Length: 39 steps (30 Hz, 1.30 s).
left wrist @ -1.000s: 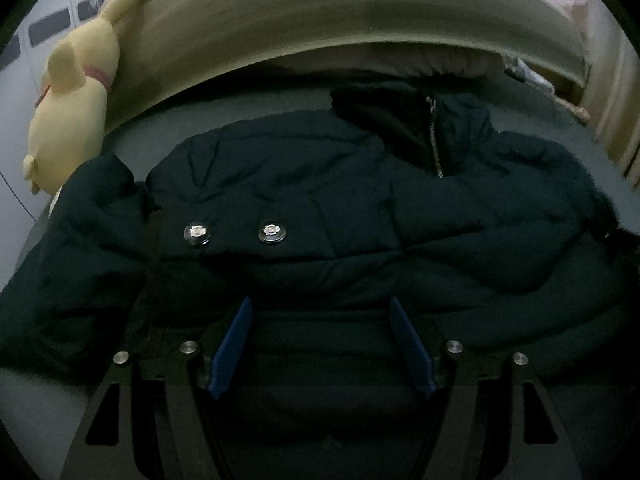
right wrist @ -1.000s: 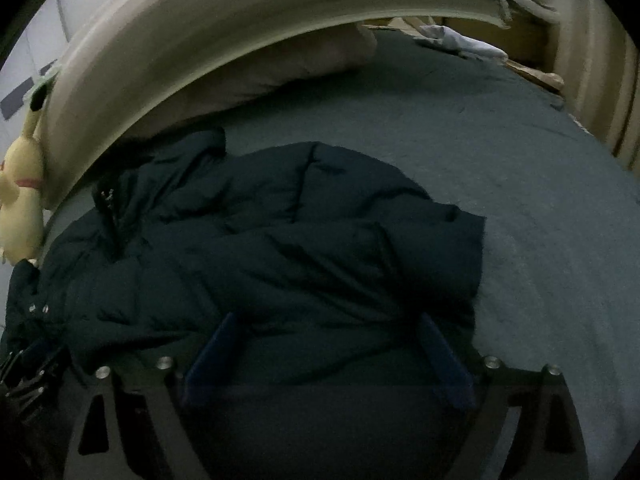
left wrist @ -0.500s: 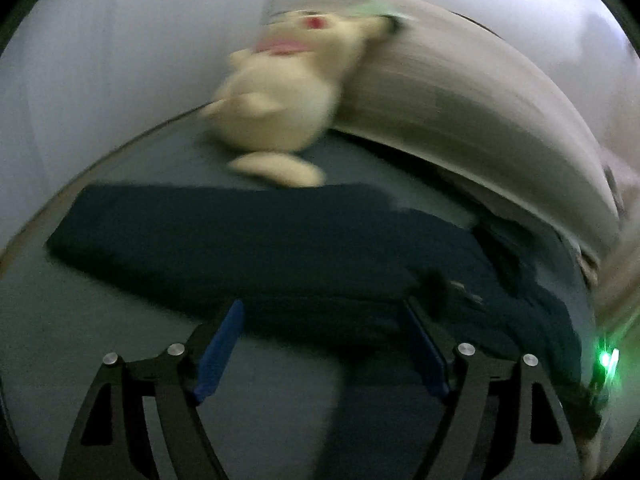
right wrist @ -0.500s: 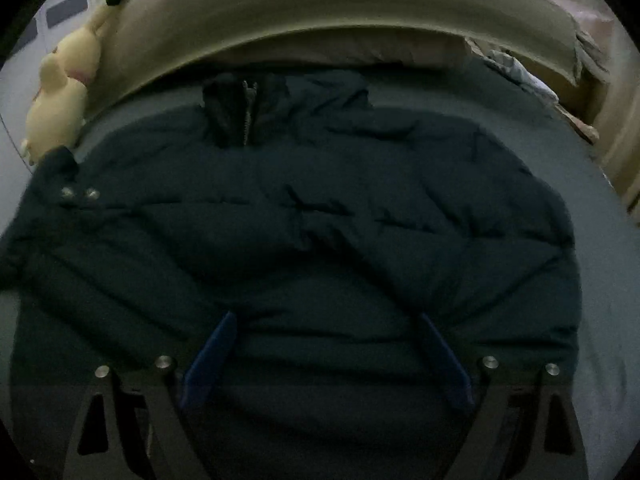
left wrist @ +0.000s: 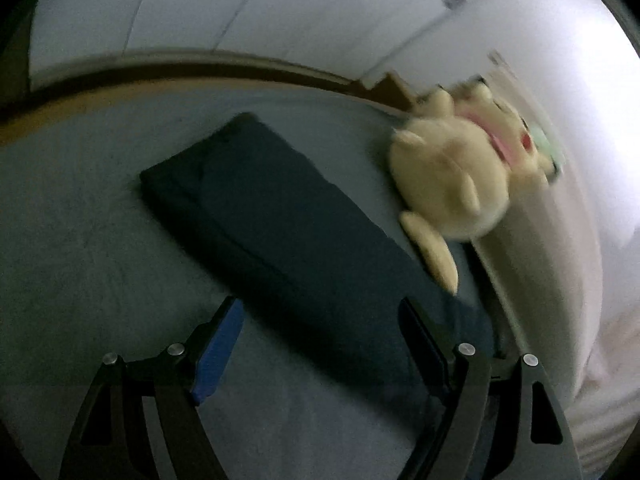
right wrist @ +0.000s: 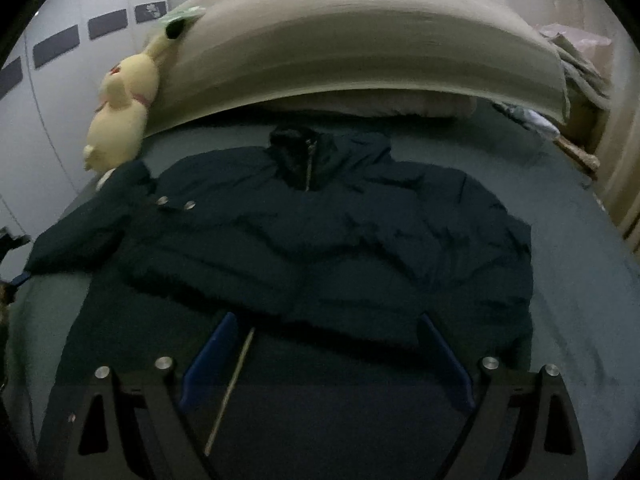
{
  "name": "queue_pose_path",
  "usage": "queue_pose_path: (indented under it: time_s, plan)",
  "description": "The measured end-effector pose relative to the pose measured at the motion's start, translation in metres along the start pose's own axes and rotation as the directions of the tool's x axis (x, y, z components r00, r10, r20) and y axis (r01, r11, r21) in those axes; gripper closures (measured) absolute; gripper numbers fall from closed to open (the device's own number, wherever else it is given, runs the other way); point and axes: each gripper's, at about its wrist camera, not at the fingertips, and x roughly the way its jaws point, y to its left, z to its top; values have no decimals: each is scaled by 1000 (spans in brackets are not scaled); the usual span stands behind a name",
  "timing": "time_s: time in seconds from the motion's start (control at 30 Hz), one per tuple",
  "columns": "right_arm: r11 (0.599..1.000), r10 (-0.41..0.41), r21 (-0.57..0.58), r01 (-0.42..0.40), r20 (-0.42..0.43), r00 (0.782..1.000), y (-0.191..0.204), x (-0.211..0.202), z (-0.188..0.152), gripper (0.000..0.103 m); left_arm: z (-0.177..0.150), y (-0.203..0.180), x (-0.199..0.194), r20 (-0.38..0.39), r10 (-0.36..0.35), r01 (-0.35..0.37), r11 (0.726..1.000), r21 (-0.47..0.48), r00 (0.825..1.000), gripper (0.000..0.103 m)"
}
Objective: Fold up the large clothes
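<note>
Our left gripper [left wrist: 320, 344], jaws spread, hangs over the sleeve [left wrist: 280, 232]; grabbing blurred fabric probably drags the jacket [right wrist: 320, 240] askew.

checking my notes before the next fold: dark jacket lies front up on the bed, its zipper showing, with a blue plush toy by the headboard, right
Not quite: the plush toy is pale yellow, not blue, as the right wrist view shows. The rest holds: the dark jacket lies front up on the bed, its zipper showing, and the toy sits by the headboard.
</note>
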Motion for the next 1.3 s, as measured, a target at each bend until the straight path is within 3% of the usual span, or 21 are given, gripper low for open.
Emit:
queue_pose_path:
  time_s: [0.2, 0.3, 0.33, 0.4, 0.47, 0.57, 0.7, 0.83, 1.03, 1.17, 1.3]
  plan:
    - [1000, -8, 20, 8, -8, 1000, -17, -2, -17, 10, 22, 11, 27, -15, 28, -29, 997, -70, 999, 25]
    - [999, -7, 50, 8, -19, 1000, -28, -1, -23, 10, 22, 13, 29, -26, 97, -98, 994, -46, 995, 81]
    - [998, -8, 67, 9, -22, 1000, -33, 0, -24, 10, 23, 15, 31, -35, 86, -88, 994, -58, 996, 88]
    - [996, -6, 92, 8, -16, 1000, -41, -2, -25, 10, 24, 2, 24, -3, 116, -116, 993, -5, 993, 93]
    - [994, -1, 113, 1, -3, 1000, -47, -4, -26, 10, 17, -27, 4, 81, 140, -149, 983, 106, 987, 95]
    - [990, -3, 141, 1, 13, 1000, -60, -9, -28, 10, 4, -73, -27, 192, 114, -160, 956, 245, 975, 95]
    - [982, 3, 188, -8, 30, 1000, -78, -15, -34, 10, -29, -147, -76, 311, -8, -136, 889, 436, 950, 96]
    - [973, 7, 228, -18, 48, 999, -94, -22, -40, 10, -64, -205, -106, 327, -128, -86, 820, 566, 936, 96]
    - [955, 9, 296, -33, 81, 997, -121, -40, -48, 10, -147, -286, -116, 231, -265, 9, 675, 738, 936, 96]
    - [939, 8, 341, -42, 101, 995, -139, -50, -53, 10, -204, -320, -105, 153, -290, 50, 588, 807, 945, 96]
    - [926, 6, 375, -50, 119, 993, -154, -58, -59, 10, -252, -336, -90, 83, -285, 83, 526, 847, 955, 96]
